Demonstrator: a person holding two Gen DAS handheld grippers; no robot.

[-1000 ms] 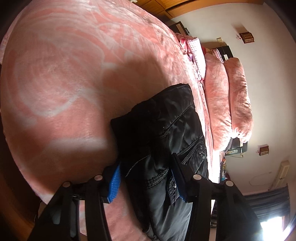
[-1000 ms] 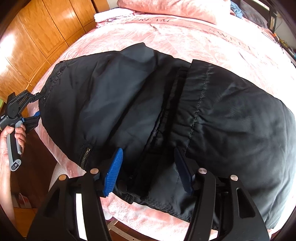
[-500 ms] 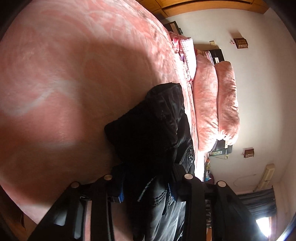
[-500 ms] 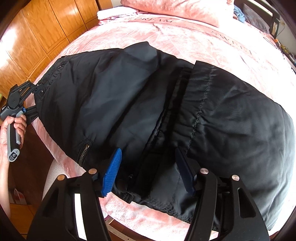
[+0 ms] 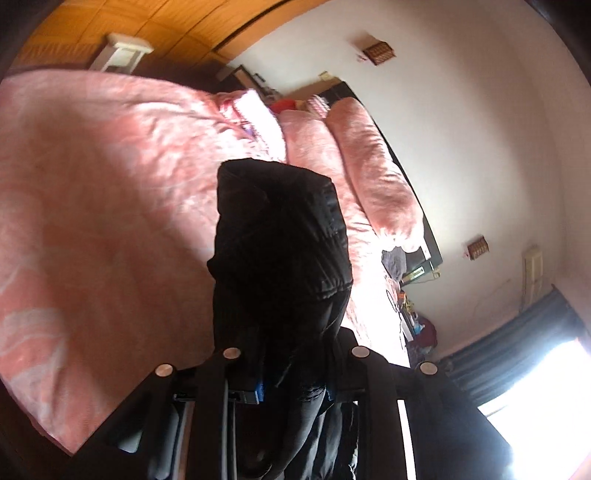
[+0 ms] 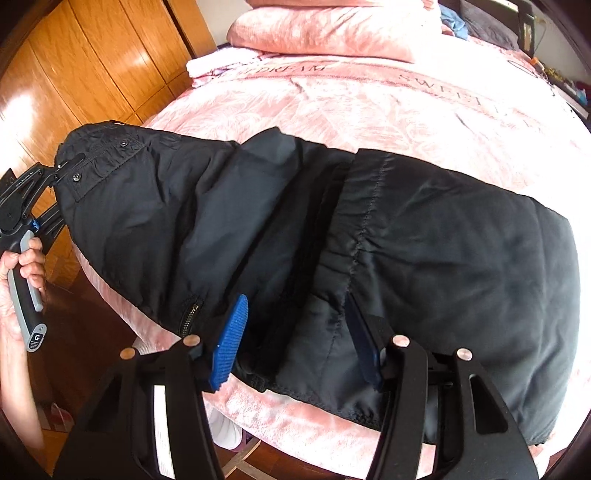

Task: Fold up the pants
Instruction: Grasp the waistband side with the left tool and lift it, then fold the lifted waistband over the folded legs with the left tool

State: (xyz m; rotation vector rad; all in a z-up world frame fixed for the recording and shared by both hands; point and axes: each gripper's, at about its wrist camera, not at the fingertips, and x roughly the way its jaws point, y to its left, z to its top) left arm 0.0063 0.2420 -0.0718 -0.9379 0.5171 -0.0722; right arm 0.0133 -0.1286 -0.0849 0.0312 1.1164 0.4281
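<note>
Black pants (image 6: 424, 240) lie across the near edge of a pink bed (image 6: 369, 107), partly folded, with the waistband at the left. My left gripper (image 5: 291, 387) is shut on the waistband end of the pants (image 5: 280, 240) and holds it lifted off the bed; it also shows at the left of the right wrist view (image 6: 55, 173), gripping the waistband corner. My right gripper (image 6: 299, 339) is open, its blue pads either side of the pants' near edge at the fold, fabric between them.
Pink pillows (image 6: 332, 26) and a folded white cloth (image 6: 218, 62) lie at the head of the bed. A wooden wardrobe (image 6: 92, 62) stands at the left. A window with dark curtains (image 5: 517, 343) is beyond the bed. Floor lies below the bed's near edge.
My left gripper closed on the waistband and lifted it up off the bed, tilting upward. My right gripper stayed open at the pants' near edge.
</note>
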